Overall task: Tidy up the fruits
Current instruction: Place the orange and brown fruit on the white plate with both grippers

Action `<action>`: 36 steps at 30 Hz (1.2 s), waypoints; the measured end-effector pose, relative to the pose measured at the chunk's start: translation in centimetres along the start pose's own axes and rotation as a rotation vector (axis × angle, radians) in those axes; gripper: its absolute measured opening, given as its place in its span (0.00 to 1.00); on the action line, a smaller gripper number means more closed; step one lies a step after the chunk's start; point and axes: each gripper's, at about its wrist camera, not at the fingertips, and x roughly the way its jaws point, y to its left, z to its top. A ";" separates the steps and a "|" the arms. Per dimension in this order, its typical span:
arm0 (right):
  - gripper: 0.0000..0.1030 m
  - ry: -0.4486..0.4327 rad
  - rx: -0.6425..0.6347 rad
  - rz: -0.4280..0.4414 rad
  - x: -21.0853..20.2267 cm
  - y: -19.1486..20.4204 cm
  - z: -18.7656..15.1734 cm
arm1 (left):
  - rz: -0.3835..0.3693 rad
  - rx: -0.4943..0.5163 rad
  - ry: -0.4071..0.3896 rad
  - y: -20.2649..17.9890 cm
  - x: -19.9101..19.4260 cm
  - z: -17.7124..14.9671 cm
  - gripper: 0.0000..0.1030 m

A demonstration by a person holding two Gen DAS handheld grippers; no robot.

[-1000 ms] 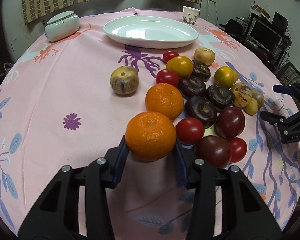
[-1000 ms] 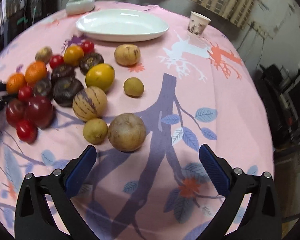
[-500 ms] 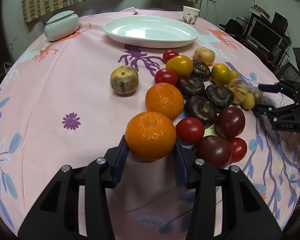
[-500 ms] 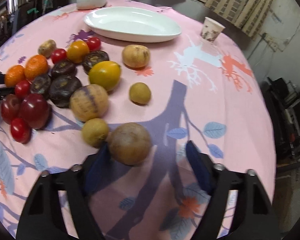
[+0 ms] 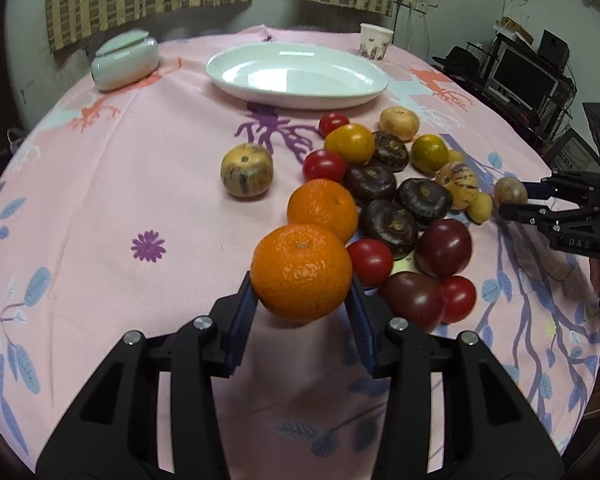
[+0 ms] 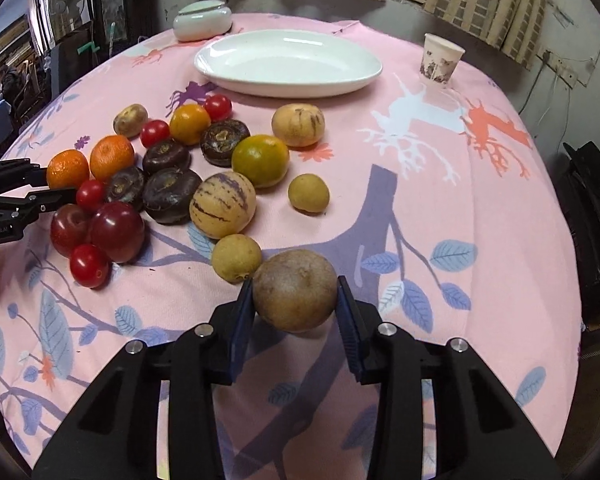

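Left gripper [image 5: 302, 308]: clamped on a round orange mandarin [image 5: 301, 271].
Right gripper [image 6: 296, 316]: jaws closing, pads against a round brown fruit [image 6: 295, 290].
Middle: mixed fruit pile [image 6: 172, 188] on the pink floral tablecloth [image 6: 440, 184].
Far: oval white plate [image 6: 288, 62].

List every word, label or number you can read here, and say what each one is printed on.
"DAS": on the body of the right gripper, seen from the left wrist view; the letters may run on beyond what shows.
"GenRobot.AI": on the body of the left gripper, seen from the right wrist view; small, so the reading is uncertain.
The paper cup carries a dark pattern, with no readable words.
Nothing readable on the plate.
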 end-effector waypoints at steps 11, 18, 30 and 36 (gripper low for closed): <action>0.39 -0.185 -0.027 -0.009 -4.8 -0.5 7.4 | 0.072 0.097 -0.097 -0.5 -3.8 8.0 0.43; 0.39 -0.170 -0.022 -0.067 2.9 -2.5 16.8 | 0.134 0.051 -0.081 1.4 2.6 17.9 0.43; 0.39 0.002 0.017 -0.046 17.4 -5.3 24.0 | 0.178 0.024 0.089 3.6 16.8 23.3 0.43; 0.52 0.016 0.071 -0.058 18.1 -5.5 24.8 | 0.144 -0.019 0.093 4.2 16.7 23.7 0.61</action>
